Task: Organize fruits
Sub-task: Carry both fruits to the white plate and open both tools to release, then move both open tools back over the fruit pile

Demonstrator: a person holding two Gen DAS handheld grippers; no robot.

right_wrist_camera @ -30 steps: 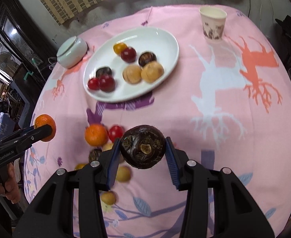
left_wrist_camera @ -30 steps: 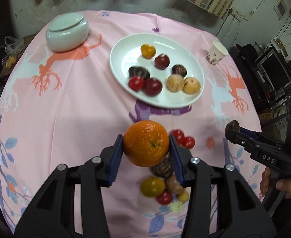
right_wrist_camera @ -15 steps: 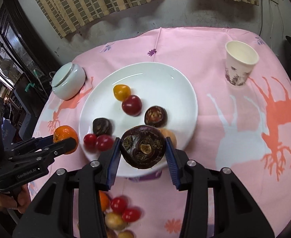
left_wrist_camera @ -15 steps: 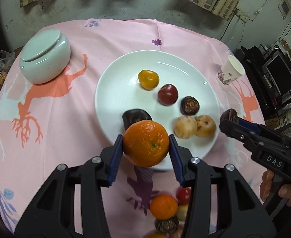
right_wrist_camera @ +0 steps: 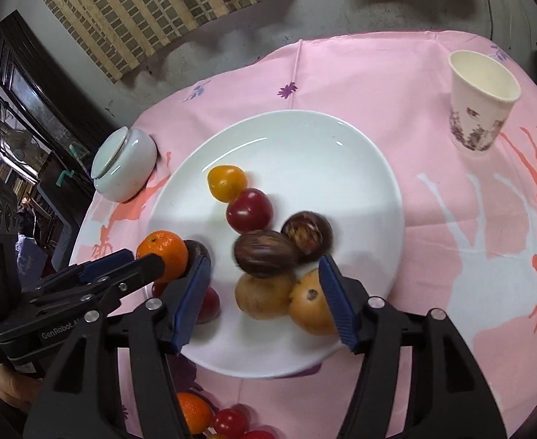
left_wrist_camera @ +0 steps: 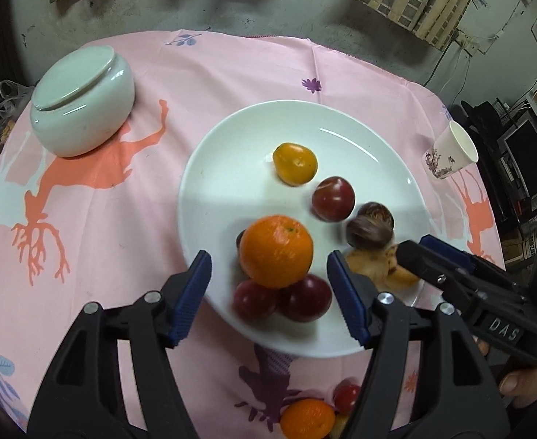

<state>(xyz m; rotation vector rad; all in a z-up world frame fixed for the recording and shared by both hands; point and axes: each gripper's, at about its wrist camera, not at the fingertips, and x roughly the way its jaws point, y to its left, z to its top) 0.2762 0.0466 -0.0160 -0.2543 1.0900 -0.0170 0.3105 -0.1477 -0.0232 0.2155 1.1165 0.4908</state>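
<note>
My left gripper [left_wrist_camera: 270,292] hangs over the near edge of the white plate [left_wrist_camera: 253,139], its jaws opening. The orange [left_wrist_camera: 275,252] lies free between them, resting on two red fruits [left_wrist_camera: 253,300]. In the right wrist view my right gripper [right_wrist_camera: 264,300] is also opening over the plate [right_wrist_camera: 305,153]. A blurred dark brown fruit [right_wrist_camera: 264,254] sits loose between its pads, above two tan fruits [right_wrist_camera: 263,296]. A yellow tomato [left_wrist_camera: 294,163], a red fruit [left_wrist_camera: 333,199] and another dark fruit [right_wrist_camera: 306,236] also lie on the plate.
A pale green lidded jar [left_wrist_camera: 82,109] stands at the back left of the pink tablecloth [left_wrist_camera: 104,237]. A paper cup [right_wrist_camera: 482,98] stands at the right. Several loose fruits [left_wrist_camera: 306,419] lie on the cloth in front of the plate. A hand [left_wrist_camera: 520,384] holds the right gripper.
Both grippers came forward from the loose fruit to the plate. Their jaws have now spread, letting go of the orange and the dark fruit over it.
</note>
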